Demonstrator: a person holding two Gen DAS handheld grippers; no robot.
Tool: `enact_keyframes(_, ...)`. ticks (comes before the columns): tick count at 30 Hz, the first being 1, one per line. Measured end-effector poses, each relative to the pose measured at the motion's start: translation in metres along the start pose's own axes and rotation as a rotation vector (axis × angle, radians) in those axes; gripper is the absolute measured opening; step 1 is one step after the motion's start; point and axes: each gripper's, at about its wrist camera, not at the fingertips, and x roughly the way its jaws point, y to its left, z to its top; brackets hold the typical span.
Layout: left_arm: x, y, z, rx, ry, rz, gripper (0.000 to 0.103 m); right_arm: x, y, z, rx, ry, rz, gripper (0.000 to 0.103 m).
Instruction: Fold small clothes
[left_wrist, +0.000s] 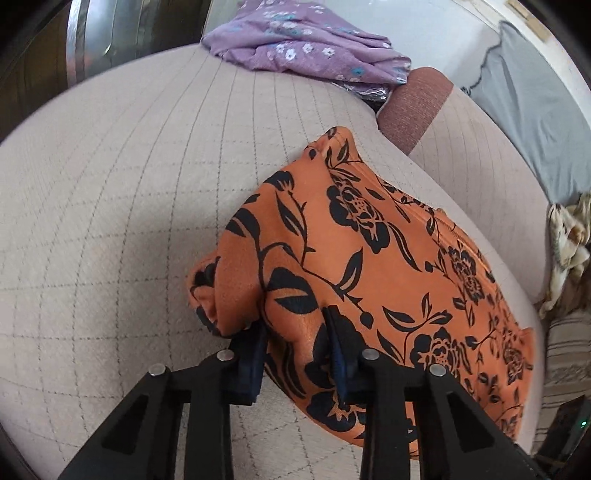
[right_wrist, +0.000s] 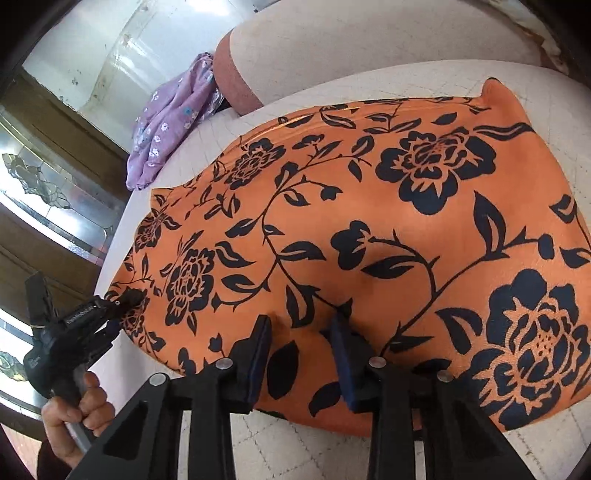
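Note:
An orange garment with black flowers (left_wrist: 369, 251) lies on a beige quilted cushion (left_wrist: 129, 184). In the left wrist view my left gripper (left_wrist: 297, 343) is shut on the garment's near left corner, where a bunched fold sits between its blue pads (left_wrist: 255, 350). The right wrist view shows the same garment (right_wrist: 369, 221) spread wide. There my right gripper (right_wrist: 301, 343) pinches a puckered bit of its near edge. At that view's lower left a hand (right_wrist: 74, 406) holds the left gripper (right_wrist: 122, 302) at the garment's corner.
A purple floral cloth (left_wrist: 306, 48) lies crumpled at the cushion's far end (right_wrist: 166, 125). Beside it is a reddish-brown bolster (left_wrist: 413, 107). A grey cloth (left_wrist: 535, 110) and a patterned cloth (left_wrist: 569, 243) lie to the right. A wood-and-glass door (right_wrist: 44, 184) stands on the left.

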Motion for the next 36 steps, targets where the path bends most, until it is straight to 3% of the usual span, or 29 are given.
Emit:
enact_keyframes(6, -0.003, -0.007, -0.001, 0.067, -0.030, 0.045, 0.023, -0.002, -0.007, -0.001, 0.012, -0.001, 0.027, 0.034)
enact_keyframes(12, -0.031, -0.029, 0.001, 0.156, -0.092, 0.051, 0.011, -0.010, -0.016, 0.000, 0.060, 0.010, 0.082, 0.034)
enact_keyframes(17, -0.075, -0.089, -0.004, 0.357, -0.220, 0.022, 0.009, -0.044, -0.047, 0.008, 0.126, -0.060, 0.126, 0.038)
enact_keyframes(19, -0.092, -0.129, -0.013, 0.471, -0.254, -0.007, 0.009, -0.063, -0.069, 0.011, 0.180, -0.101, 0.165, 0.038)
enact_keyframes(23, -0.107, -0.196, -0.043, 0.640, -0.262, -0.085, 0.009, -0.108, -0.130, 0.012, 0.340, -0.211, 0.262, 0.038)
enact_keyframes(27, -0.099, -0.258, -0.091, 0.783, -0.194, -0.175, 0.009, -0.149, -0.187, 0.005, 0.491, -0.324, 0.321, 0.038)
enact_keyframes(31, -0.074, -0.295, -0.146, 0.898, -0.089, -0.222, 0.011, -0.170, -0.220, -0.004, 0.585, -0.391, 0.390, 0.039)
enact_keyframes(33, -0.051, -0.300, -0.166, 0.918, 0.034, -0.247, 0.017, -0.174, -0.229, -0.005, 0.618, -0.400, 0.402, 0.055)
enact_keyframes(34, -0.042, -0.299, -0.171, 0.917, 0.109, -0.265, 0.018, -0.175, -0.230, -0.003, 0.629, -0.399, 0.404, 0.069)
enact_keyframes(36, -0.041, -0.291, -0.177, 0.918, 0.173, -0.300, 0.018, -0.170, -0.225, 0.000, 0.641, -0.388, 0.413, 0.070)
